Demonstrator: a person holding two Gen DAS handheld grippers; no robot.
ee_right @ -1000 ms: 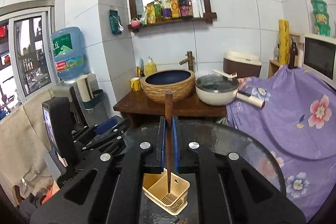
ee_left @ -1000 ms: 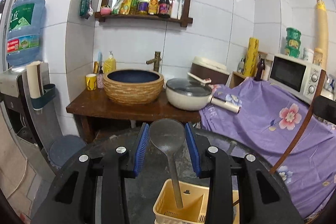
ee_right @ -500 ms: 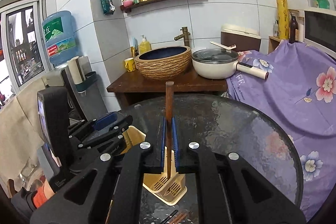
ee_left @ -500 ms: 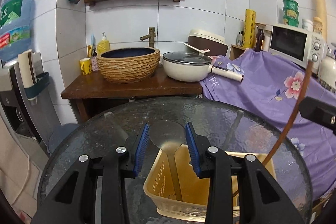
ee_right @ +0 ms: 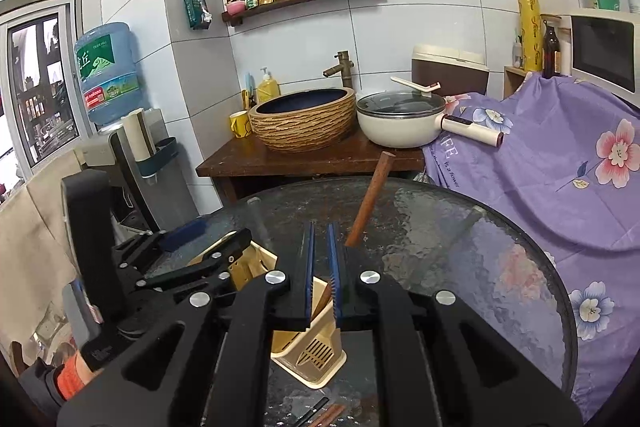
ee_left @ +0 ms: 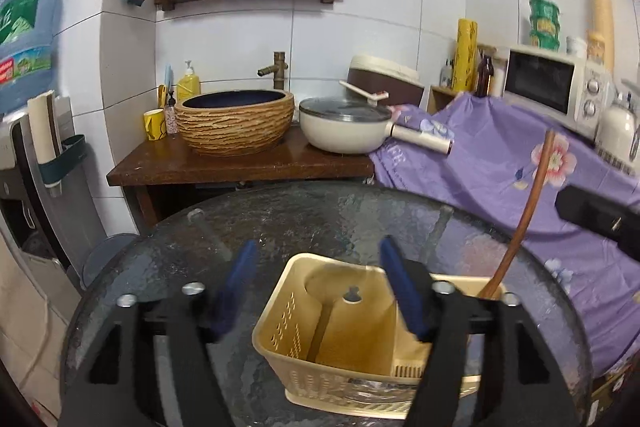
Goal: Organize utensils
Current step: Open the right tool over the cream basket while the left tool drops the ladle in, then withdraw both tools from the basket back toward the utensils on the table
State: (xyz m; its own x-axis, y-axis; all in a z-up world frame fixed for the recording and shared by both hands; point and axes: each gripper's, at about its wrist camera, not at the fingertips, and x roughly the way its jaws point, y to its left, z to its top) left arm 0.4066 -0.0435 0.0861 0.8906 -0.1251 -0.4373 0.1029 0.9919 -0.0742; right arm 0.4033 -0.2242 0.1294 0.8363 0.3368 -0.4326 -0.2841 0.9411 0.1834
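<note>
A cream plastic utensil caddy point(ee_left: 352, 339) stands on the round glass table point(ee_left: 320, 219). A ladle point(ee_left: 336, 291) rests in its left compartment, bowl up. My left gripper point(ee_left: 320, 267) is open above the caddy, empty. A brown wooden-handled utensil point(ee_left: 524, 215) leans in the caddy's right compartment. In the right wrist view the same handle point(ee_right: 370, 199) tilts to the right of my right gripper point(ee_right: 321, 243), whose pads stand slightly apart and hold nothing. The caddy point(ee_right: 316, 351) sits below it.
Chopsticks point(ee_right: 324, 415) lie on the glass near the front edge. Behind the table a wooden counter point(ee_left: 240, 163) holds a woven basin point(ee_left: 236, 119) and a white pan point(ee_left: 344, 127). A purple floral cloth point(ee_left: 500, 163) covers the right side. A water dispenser point(ee_left: 28, 67) stands at left.
My left gripper opened and the ladle dropped into the caddy. My right gripper loosened off the wooden handle, which now leans to the right.
</note>
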